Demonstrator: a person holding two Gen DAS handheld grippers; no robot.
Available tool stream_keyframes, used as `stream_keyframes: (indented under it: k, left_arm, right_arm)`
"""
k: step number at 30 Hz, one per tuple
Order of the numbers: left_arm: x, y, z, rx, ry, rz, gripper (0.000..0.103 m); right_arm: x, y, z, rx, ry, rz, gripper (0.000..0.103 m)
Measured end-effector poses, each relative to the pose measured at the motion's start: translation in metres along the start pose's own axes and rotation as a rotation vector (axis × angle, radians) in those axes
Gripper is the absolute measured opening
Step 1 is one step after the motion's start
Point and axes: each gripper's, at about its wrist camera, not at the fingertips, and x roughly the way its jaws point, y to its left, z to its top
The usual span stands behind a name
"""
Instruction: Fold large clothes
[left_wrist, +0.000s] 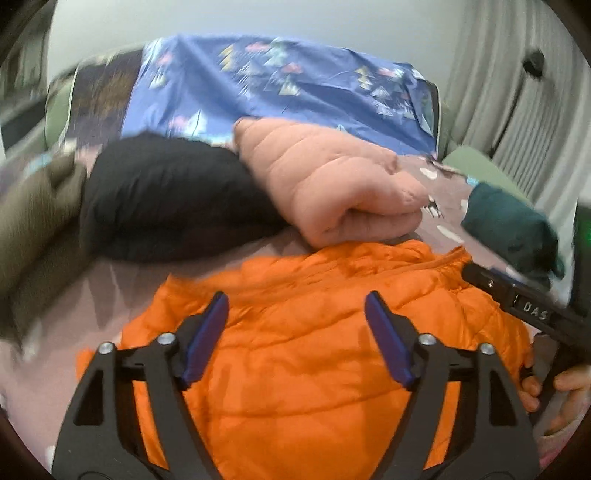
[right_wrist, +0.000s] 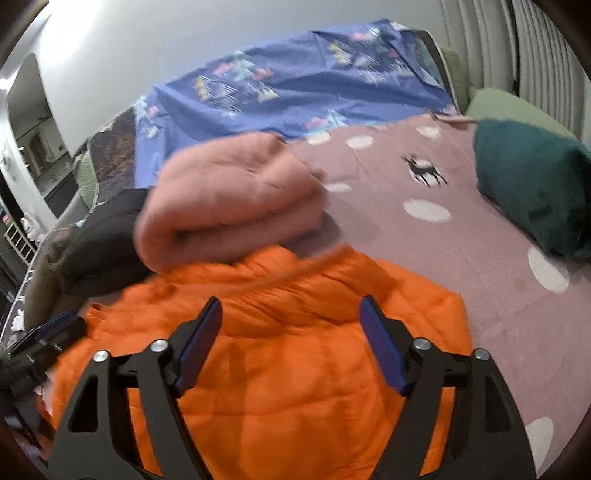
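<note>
Two sets of tongs over bed (right_wrist: 461, 236), mauve spotted sheet. Blue patterned cover (right_wrist: 295, 92) at far side. Orange puffer jacket (left_wrist: 295, 350) flat at near edge, directly below both. Folded pink jacket (right_wrist: 229, 199) and black garment (left_wrist: 166, 199) just beyond; teal bundle (right_wrist: 532, 184) right. Left tongs (left_wrist: 295, 332) wide apart, empty. Right tongs (right_wrist: 291, 332) likewise, gripping nothing.

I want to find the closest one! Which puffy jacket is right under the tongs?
The orange jacket. It lies directly below both open tongs, while the pink jacket and black jacket sit farther back on the bed.
</note>
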Motion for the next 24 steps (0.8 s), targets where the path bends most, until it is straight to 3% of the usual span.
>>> stream_keyframes:
  k: [2,4,5,7,11,24]
  left_arm:
    - [0.016,-0.013,-0.002,0.042,0.028,0.047,0.079]
    - [0.053,-0.012,-0.017,0.031,0.113,0.07,0.084]
    - [0.064,-0.008,-0.021,0.015,0.137,0.067,0.085]
    - [0.074,0.006,-0.024,-0.054,0.142,0.012,0.085]
    - [0.077,-0.001,-0.027,0.0,0.137,0.051,0.086]
    - [0.082,-0.002,-0.031,0.01,0.122,0.071,0.086]
  right_arm:
    - [0.015,0.011,-0.004,-0.042,0.037,-0.012,0.082]
    - [0.048,0.011,-0.019,-0.048,0.126,-0.043,0.083]
    - [0.057,0.006,-0.025,-0.028,0.13,-0.038,0.085]
    - [0.061,0.001,-0.025,-0.015,0.124,-0.022,0.085]
    - [0.064,0.007,-0.028,-0.055,0.116,-0.056,0.087]
    - [0.07,0.012,-0.032,-0.102,0.103,-0.116,0.089]
